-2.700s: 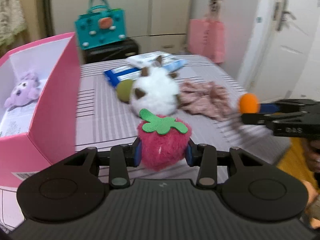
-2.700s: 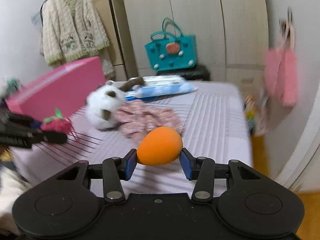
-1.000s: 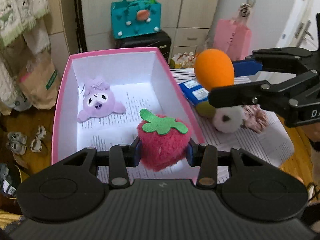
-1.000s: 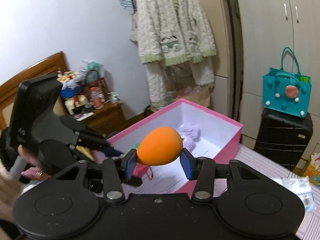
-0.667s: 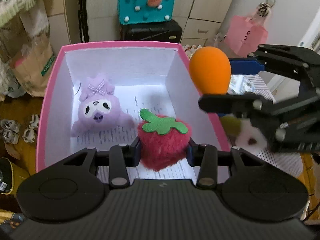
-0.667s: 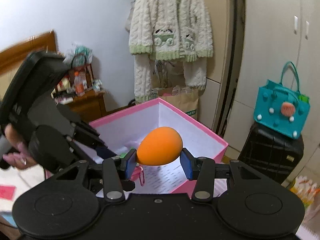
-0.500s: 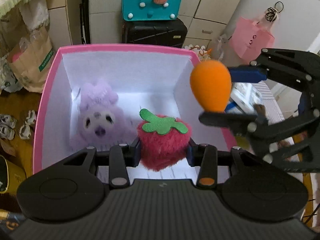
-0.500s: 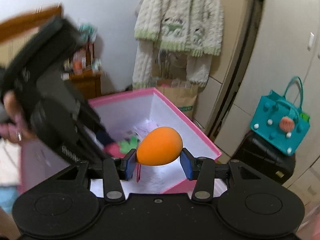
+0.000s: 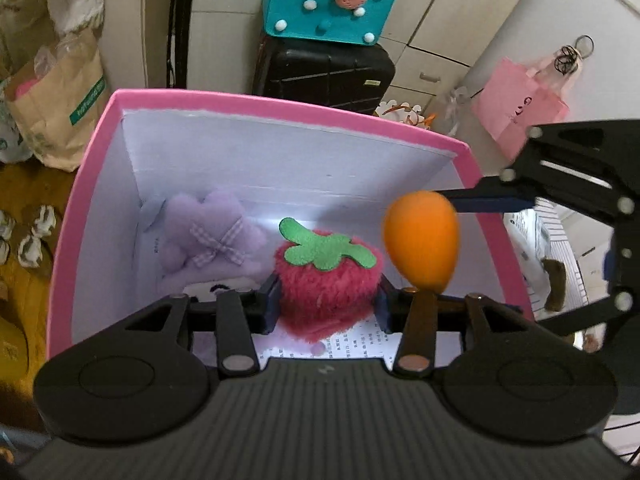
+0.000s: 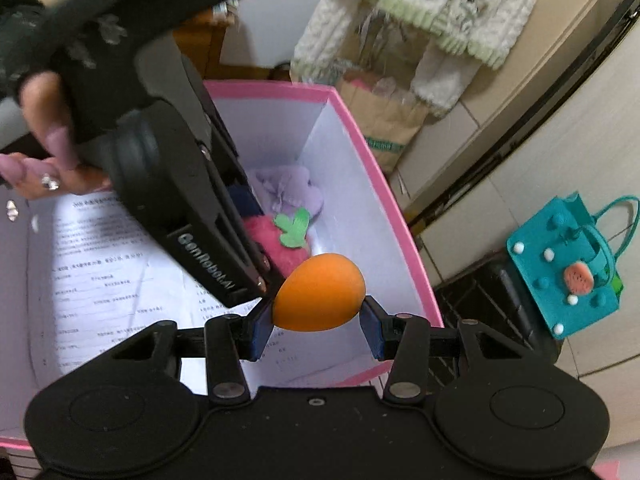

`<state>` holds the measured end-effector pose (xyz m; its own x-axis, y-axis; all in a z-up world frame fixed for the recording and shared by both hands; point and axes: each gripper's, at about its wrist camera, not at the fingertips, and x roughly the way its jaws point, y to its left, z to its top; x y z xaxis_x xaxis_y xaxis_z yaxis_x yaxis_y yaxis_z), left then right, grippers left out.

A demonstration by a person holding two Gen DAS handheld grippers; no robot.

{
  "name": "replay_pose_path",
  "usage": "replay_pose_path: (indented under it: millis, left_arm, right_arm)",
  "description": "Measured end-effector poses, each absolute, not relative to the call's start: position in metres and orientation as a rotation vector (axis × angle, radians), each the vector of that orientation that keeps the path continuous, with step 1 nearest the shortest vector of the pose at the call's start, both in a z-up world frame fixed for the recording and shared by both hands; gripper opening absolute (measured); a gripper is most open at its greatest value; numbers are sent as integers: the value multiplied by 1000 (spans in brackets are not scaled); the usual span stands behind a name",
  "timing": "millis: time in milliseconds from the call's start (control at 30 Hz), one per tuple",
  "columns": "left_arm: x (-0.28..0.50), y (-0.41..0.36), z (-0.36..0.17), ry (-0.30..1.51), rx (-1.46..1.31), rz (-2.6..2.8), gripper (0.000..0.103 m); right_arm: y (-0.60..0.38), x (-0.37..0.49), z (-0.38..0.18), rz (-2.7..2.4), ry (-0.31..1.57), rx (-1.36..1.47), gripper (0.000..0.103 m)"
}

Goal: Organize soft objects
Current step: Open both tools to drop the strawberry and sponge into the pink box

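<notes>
A pink box (image 9: 280, 104) with white inner walls holds a purple plush (image 9: 208, 236) on a printed sheet. My left gripper (image 9: 326, 304) is low inside the box with the red strawberry plush (image 9: 328, 280) between its pads. Its jaws are opening, and the pads still touch the plush. My right gripper (image 10: 316, 328) is shut on an orange egg-shaped sponge (image 10: 319, 292), held over the box's right side, just beside the strawberry plush (image 10: 272, 240). In the left wrist view the sponge (image 9: 420, 240) hangs right of the strawberry.
A teal bag (image 9: 332, 0) sits on a black suitcase (image 9: 324, 68) behind the box. A pink bag (image 9: 520, 108) hangs at the right, and a brown paper bag (image 9: 56, 108) stands at the left. A person's hand (image 10: 44, 120) grips the left tool.
Both grippers have come over the pink box and dropped lower into it. The right one has rolled and closed in beside the strawberry. The left pads stand slightly wider.
</notes>
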<state>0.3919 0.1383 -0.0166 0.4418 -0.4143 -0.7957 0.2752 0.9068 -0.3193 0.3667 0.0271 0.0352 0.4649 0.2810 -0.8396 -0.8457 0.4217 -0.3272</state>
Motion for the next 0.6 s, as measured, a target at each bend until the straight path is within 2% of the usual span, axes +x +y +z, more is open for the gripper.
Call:
replay_pose_path:
  millis: [67,100,167,233,600]
  left_arm:
    - [392,136,-17,1031,-142,-424,50]
    - [391,135,-16,1033,-141,-421,52]
    - [390,136,-14,1037,-143,-425,59]
    - [385,137,-9,1031,-138,-422,62]
    - [330,132,42,934,31,-408,63]
  right_arm:
    - [30,367,33,793,797,-855,54]
    - [31,366,32,781,789,-852,61]
    - [26,362,36,766,768,-841,67]
    - [16,352,44,767,739,-806,67]
    - [-56,290,100,752,694,-478,68]
